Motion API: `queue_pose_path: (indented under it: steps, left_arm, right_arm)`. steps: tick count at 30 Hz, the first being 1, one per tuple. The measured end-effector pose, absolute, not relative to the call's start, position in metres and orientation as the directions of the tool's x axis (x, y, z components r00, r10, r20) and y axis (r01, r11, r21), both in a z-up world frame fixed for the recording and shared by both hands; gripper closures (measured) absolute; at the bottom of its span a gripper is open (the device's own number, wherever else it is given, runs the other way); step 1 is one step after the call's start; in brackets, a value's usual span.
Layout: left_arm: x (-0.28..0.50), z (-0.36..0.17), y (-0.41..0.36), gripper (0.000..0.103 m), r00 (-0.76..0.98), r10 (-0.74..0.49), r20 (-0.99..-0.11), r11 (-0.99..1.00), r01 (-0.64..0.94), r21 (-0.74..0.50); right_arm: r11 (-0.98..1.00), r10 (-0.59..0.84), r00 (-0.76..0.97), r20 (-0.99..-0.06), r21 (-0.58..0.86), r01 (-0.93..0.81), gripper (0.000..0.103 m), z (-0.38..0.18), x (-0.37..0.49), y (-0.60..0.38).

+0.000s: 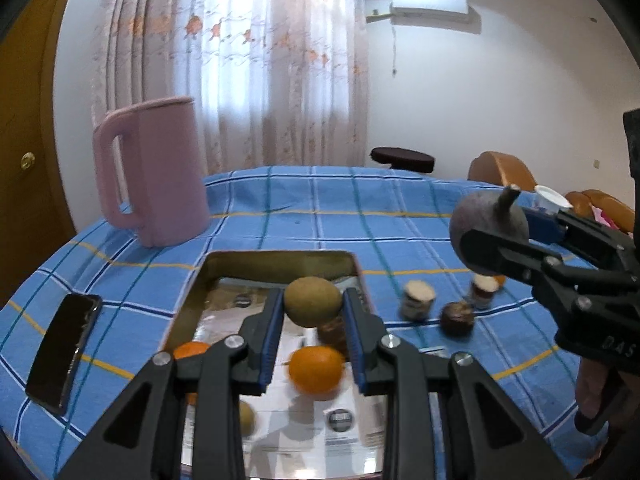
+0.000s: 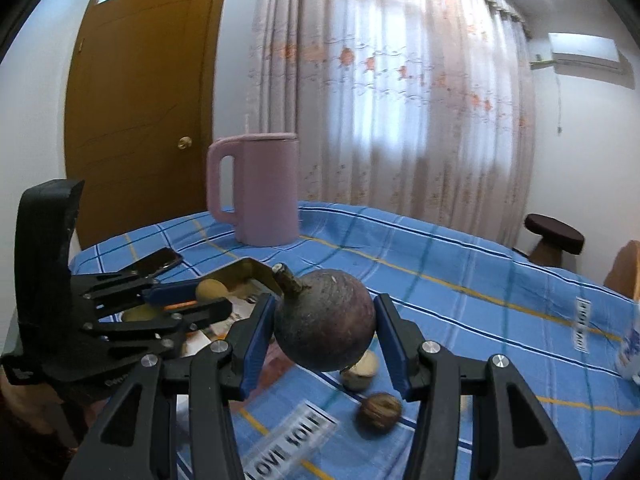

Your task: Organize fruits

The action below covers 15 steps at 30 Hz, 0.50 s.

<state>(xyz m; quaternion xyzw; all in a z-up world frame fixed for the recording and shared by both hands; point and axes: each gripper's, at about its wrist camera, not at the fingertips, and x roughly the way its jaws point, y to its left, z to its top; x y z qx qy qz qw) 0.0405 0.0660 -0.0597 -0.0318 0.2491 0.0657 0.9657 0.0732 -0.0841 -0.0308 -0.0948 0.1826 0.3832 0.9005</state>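
Observation:
My left gripper (image 1: 312, 296) is shut on a brownish-green oval fruit (image 1: 313, 302) and holds it above a shiny metal tray (image 1: 280, 258). In the tray lie an orange (image 1: 316, 372), a second orange (image 1: 191, 350) partly hidden by my finger, and a small greenish fruit (image 1: 247, 416). My right gripper (image 2: 326, 304) is shut on a dark purple round fruit (image 2: 326, 322) with a short stem, held above the blue checked cloth. In the left wrist view the right gripper (image 1: 480, 248) and its purple fruit (image 1: 490, 220) hang to the tray's right. The left gripper (image 2: 192, 300) shows at the left over the tray (image 2: 244, 270).
A pink jug (image 1: 156, 176) stands behind the tray and a black phone (image 1: 64, 352) lies to its left. On the cloth right of the tray sit two small jars (image 1: 418, 300) and a walnut-like nut (image 2: 379, 408). A stool (image 2: 554, 236) and a chair (image 1: 502, 168) stand beyond the table.

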Motion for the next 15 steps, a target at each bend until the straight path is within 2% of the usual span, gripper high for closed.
queue_pose_path:
  steps: [15]
  left_arm:
    - [0.039,-0.072,0.113,0.072,0.83,0.173,-0.53,0.973,-0.228,-0.041]
  right_arm:
    - [0.611,0.698,0.528,-0.483,0.019,-0.791,0.051,-0.053,0.078,-0.008]
